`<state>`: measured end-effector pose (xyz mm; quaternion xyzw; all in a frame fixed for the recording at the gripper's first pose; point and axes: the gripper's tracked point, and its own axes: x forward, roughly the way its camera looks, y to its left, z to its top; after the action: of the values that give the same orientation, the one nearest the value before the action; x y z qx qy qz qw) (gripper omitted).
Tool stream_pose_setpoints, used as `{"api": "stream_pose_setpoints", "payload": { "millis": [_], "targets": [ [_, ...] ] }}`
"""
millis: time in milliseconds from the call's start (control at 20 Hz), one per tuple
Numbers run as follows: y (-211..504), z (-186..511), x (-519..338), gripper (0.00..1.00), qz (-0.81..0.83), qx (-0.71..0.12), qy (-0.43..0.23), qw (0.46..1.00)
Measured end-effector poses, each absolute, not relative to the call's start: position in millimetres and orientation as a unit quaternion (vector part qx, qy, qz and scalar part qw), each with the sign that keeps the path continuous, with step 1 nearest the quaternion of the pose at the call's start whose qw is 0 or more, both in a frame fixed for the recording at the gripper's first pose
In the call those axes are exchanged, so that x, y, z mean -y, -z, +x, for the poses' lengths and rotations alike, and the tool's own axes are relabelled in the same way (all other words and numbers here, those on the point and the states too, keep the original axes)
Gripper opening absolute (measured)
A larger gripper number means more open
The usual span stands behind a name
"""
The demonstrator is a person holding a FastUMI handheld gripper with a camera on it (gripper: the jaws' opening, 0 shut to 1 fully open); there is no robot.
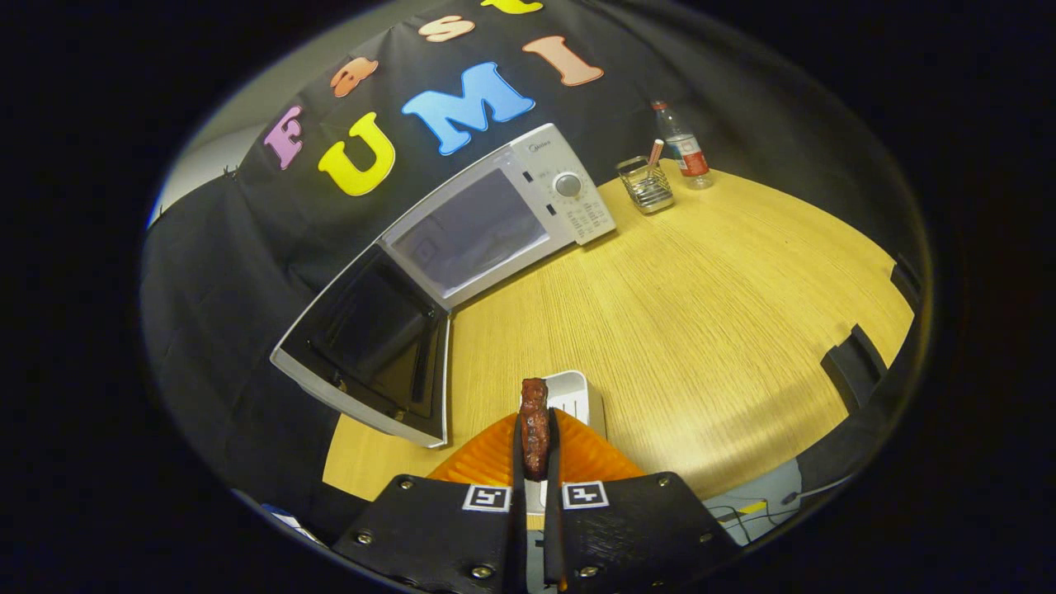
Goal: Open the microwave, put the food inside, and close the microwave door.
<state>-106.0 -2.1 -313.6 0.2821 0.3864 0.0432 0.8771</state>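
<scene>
Microwave (462,247) at upper left of frame, door (371,346) swung open, well beyond jaws pinching upright brown food (535,429) at bottom centre, above wooden surface (701,330).

A dark reddish-brown piece of food (535,429) sits pinched between the fingers of the gripper (535,462), which carries two black-and-white square markers. The white microwave (528,194) has a grey dial, a pale grey interior and a black-windowed open door (375,346). The table (701,313) shows yellow wood grain. A silver wire basket (647,186) and a clear bottle (683,147) with red label and cap stand beyond a small white tray (571,394).
</scene>
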Motion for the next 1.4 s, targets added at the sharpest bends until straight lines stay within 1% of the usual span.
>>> {"api": "stream_pose_setpoints", "payload": {
  "millis": [400, 700, 1050, 1400],
  "targets": [
    [256.0, -32.4, -3.1, 0.08, 0.27, -0.337, -0.081, 0.898],
    [237.9, 37.2, -20.4, 0.08, 0.272, -0.315, -0.109, 0.903],
    [244.7, 114.0, -45.1, 0.08, 0.278, -0.307, -0.13, 0.901],
    [276.7, 170.1, -55.4, 0.08, 0.29, -0.307, -0.125, 0.898]
  ]
}}
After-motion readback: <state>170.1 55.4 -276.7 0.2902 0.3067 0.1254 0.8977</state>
